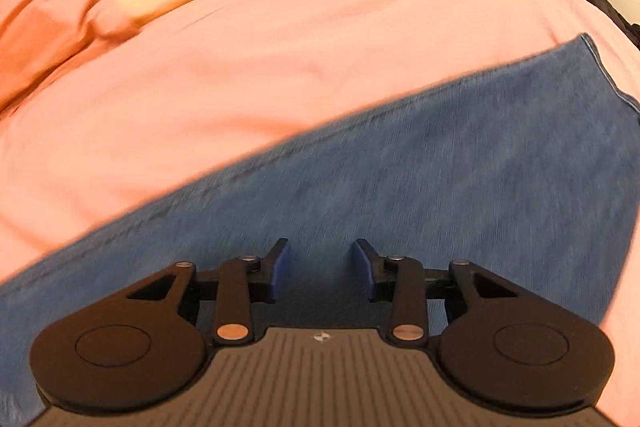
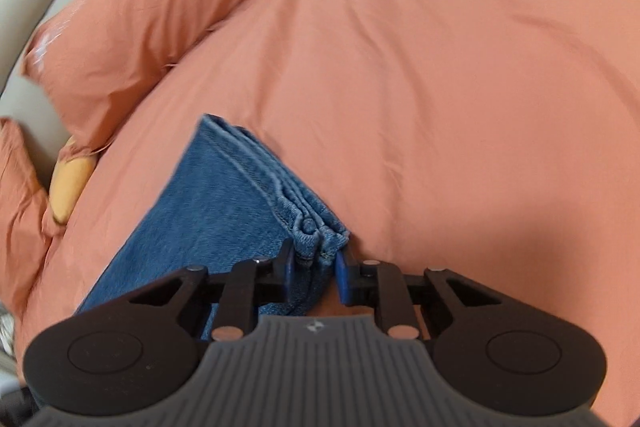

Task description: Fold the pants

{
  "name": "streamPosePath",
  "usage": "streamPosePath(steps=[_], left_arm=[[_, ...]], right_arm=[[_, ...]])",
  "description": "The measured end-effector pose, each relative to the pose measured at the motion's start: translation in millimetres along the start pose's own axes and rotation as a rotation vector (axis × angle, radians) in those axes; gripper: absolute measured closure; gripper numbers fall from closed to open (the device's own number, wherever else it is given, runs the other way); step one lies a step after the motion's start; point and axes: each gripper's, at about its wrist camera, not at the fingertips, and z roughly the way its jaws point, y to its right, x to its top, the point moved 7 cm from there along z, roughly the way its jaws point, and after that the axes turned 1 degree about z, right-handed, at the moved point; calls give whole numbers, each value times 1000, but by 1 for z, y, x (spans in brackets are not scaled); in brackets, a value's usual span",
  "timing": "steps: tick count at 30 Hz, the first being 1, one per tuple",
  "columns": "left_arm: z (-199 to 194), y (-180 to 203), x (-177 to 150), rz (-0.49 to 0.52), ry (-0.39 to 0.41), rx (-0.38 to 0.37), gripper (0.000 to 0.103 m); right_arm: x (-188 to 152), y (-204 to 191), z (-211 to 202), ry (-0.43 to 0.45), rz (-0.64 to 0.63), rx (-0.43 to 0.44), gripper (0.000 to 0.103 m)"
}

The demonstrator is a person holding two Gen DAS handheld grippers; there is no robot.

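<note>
Right gripper (image 2: 316, 267) pinches the bunched hem stack of the jeans (image 2: 224, 195), left gripper (image 1: 320, 267) hovers released over denim; layers may slip, spoiling fold alignment.

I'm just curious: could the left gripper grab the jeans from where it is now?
Probably yes. The left gripper is open right above the jeans, with nothing between them. The right gripper already pinches the hem.
</note>
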Motion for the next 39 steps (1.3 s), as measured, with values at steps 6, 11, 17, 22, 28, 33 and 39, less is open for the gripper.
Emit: streamPosePath(steps=[6, 11, 17, 22, 28, 33, 39], left_arm=[[38, 11, 51, -11, -17, 35, 64], [56, 21, 72, -11, -35, 50, 76], [20, 40, 70, 6, 7, -3, 81], [-26, 86, 29, 121, 3, -120, 81], [-34, 121, -40, 68, -58, -238, 82], [-37, 132, -68, -92, -71, -325, 84], [-54, 120, -96, -160, -92, -342, 84]], right_arm=[[8, -13, -11, -9, -112, -4, 89], [12, -14, -9, -27, -137, -10, 89], [15, -20, -15, -27, -149, -8, 89], [20, -32, -28, -10, -198, 5, 90], [26, -52, -48, 30, -224, 18, 91], [23, -87, -78, 68, -299, 36, 91], [10, -171, -140, 140, -455, 132, 92]])
